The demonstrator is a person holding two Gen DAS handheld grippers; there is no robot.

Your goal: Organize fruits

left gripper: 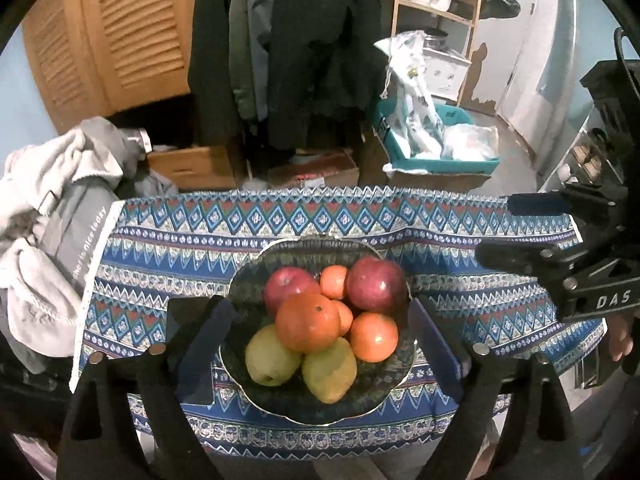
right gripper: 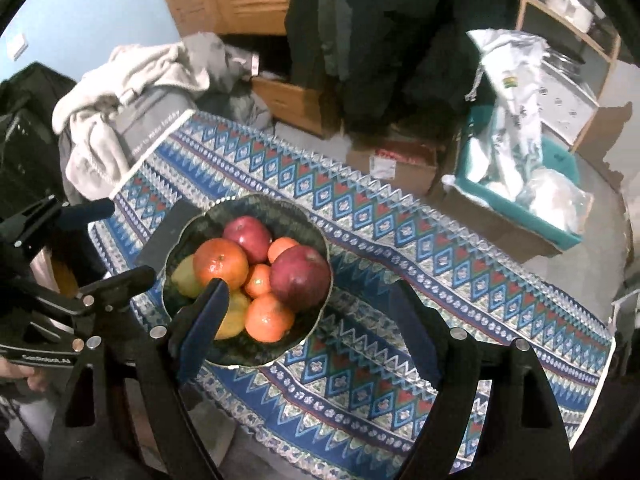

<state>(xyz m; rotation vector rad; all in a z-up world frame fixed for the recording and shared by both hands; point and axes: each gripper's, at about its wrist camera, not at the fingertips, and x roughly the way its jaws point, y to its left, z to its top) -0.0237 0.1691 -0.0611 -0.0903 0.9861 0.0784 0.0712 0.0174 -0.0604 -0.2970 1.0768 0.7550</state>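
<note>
A dark bowl with a scalloped rim (left gripper: 240, 276) (right gripper: 240, 200) stands on a blue patterned tablecloth (left gripper: 460, 220) (right gripper: 400, 240). It holds two red apples (left gripper: 376, 284) (right gripper: 300, 278), a large orange (left gripper: 308, 322) (right gripper: 220, 262), several smaller oranges and two yellow-green pears (left gripper: 270, 358). My left gripper (left gripper: 320, 308) hangs above the bowl, open and empty, one finger on each side of it. My right gripper (right gripper: 310, 288) is also open and empty, over the bowl's right side. Each gripper shows in the other's view, the right one (left gripper: 516, 230) at the right edge and the left one (right gripper: 112, 244) at the left edge.
A dark flat slab (left gripper: 188, 320) (right gripper: 168, 232) lies on the cloth by the bowl's left side. Grey clothes (left gripper: 60, 208) are heaped off the table's left end. Beyond the far edge are cardboard boxes (left gripper: 312, 172), a teal box of plastic bags (left gripper: 436, 148), hanging coats and a wooden shelf.
</note>
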